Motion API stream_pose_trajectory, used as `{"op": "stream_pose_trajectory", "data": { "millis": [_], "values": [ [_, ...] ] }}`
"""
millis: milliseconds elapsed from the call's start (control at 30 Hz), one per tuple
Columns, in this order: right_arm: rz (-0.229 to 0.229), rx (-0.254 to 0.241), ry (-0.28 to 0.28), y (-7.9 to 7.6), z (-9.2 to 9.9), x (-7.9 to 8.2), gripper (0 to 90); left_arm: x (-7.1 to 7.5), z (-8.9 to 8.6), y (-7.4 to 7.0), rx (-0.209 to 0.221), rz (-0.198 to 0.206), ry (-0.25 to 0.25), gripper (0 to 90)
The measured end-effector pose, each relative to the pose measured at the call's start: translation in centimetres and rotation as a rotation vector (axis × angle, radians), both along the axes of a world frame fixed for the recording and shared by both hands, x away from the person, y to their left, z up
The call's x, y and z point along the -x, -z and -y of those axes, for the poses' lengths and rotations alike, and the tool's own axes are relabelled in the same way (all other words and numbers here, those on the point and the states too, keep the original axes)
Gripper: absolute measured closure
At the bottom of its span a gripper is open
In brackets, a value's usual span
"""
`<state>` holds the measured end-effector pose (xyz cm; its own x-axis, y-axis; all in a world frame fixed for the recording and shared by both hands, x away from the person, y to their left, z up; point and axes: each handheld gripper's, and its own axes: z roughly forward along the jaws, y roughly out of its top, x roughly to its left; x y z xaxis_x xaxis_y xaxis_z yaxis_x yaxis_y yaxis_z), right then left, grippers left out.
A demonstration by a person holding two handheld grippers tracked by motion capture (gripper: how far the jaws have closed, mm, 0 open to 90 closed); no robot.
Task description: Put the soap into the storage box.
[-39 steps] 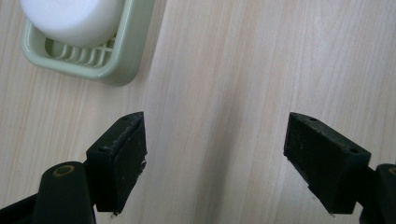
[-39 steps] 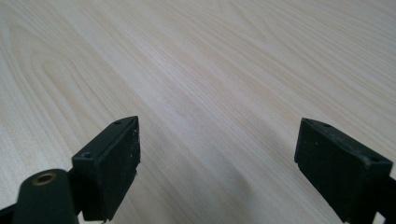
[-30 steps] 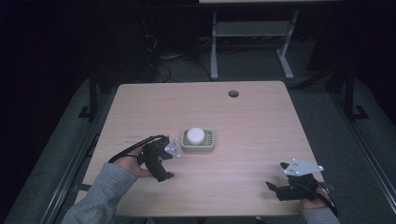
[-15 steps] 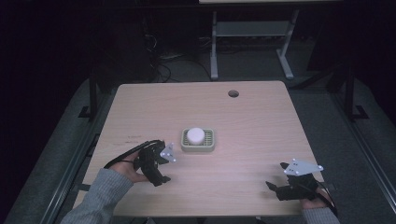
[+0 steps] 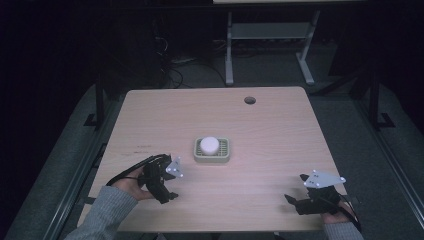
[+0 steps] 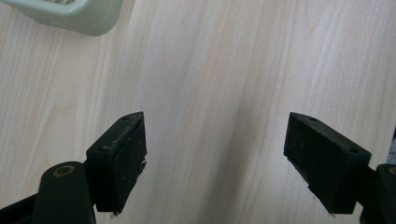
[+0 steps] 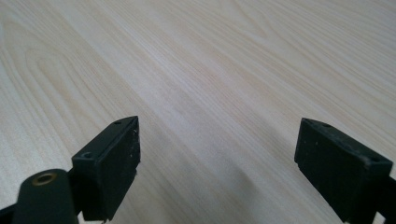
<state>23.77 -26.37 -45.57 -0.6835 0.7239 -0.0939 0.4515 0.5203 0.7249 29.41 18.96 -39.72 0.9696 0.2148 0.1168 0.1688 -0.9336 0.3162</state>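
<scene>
- Your right hand-held gripper looks down along its two black jaws, which rise from the bottom corners and stand wide apart.
- Between the jaws there is nothing but bare bench.
- The bench is pale wood, its grain running slantwise across the view.

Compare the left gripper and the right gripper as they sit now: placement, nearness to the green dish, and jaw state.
The left gripper is at the table's front left; the right gripper is at the front right corner. The left gripper lies close to the green dish, whose corner shows in the left gripper view; the right gripper is farther off, over bare wood. Both are hand-held, low, with jaws wide open and nothing between them.
</scene>
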Motion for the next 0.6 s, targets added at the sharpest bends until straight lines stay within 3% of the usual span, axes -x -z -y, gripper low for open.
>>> {"op": "stream_pose_trajectory", "data": {
  "millis": [600],
  "values": [
    [-0.004, -0.001, 0.005, 0.1, 0.0, -0.1, 13.8, 1.1, -1.2, 0.8, 0.005, 0.008, -0.019, 20.1]
  ]
}}
